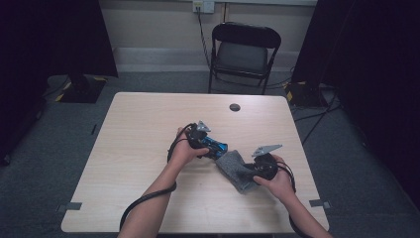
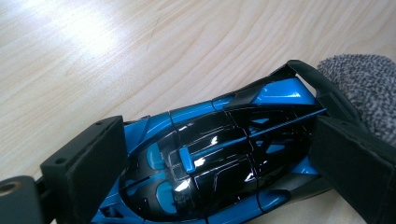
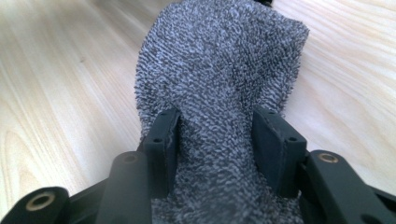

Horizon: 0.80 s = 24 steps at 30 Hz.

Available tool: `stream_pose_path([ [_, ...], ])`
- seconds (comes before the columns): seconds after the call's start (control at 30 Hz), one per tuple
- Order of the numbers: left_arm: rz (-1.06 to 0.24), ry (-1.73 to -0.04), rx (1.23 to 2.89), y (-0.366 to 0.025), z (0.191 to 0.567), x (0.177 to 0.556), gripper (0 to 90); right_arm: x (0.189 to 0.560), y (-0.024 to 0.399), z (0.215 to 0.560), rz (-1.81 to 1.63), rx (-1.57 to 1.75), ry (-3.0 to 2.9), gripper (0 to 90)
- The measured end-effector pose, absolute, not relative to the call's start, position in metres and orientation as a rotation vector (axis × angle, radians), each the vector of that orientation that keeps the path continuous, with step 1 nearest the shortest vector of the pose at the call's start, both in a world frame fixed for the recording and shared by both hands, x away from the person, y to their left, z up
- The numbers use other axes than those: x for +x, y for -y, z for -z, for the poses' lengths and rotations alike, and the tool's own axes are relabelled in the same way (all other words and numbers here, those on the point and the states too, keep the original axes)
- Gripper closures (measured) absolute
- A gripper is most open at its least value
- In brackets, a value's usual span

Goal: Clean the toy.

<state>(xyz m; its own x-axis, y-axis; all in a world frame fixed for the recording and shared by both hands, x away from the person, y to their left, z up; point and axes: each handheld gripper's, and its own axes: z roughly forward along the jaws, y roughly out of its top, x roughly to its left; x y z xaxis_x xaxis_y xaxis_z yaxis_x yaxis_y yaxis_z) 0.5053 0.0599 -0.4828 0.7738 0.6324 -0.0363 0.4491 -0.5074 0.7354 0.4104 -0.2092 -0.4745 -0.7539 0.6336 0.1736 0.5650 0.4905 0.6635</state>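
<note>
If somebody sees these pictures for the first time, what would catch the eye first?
Probably the glossy blue and black toy car, near the middle of the table, clamped between the jaws of the left gripper. Next, the grey cloth, lying just beside the car's rear, with the jaws of the right gripper around its near end.

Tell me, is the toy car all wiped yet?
Not yet, I think. Done: the left gripper has the blue toy car clamped on the table. In hand: the grey cloth lies between the right gripper's jaws, its far end beside the car's tail. Left: the wiping itself, probably.
</note>
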Motion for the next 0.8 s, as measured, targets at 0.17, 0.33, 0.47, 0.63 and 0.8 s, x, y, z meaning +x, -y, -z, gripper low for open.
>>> stream_pose_path([
  [0.17, -0.304, -0.799, 2.194, -0.06, 0.483, 0.505, 4.1, 0.409, 0.211, 0.478, -1.09, 1.067, -2.648, 66.9],
  [0.33, -0.307, -0.794, 2.187, -0.061, 0.483, 0.505, 4.1, 0.418, 0.22, 0.467, -1.122, 1.082, -2.618, 73.2],
  [0.47, -0.304, -0.795, 2.188, -0.061, 0.483, 0.505, 4.1, 0.433, 0.228, 0.456, -1.127, 1.082, -2.596, 73.9],
  [0.63, -0.298, -0.797, 2.193, -0.062, 0.483, 0.506, 4.3, 0.451, 0.233, 0.445, -1.13, 1.069, -2.596, 75.1],
  [0.8, -0.297, -0.797, 2.192, -0.061, 0.483, 0.506, 4.3, 0.461, 0.245, 0.438, -1.193, 1.086, -2.572, 76.4],
])
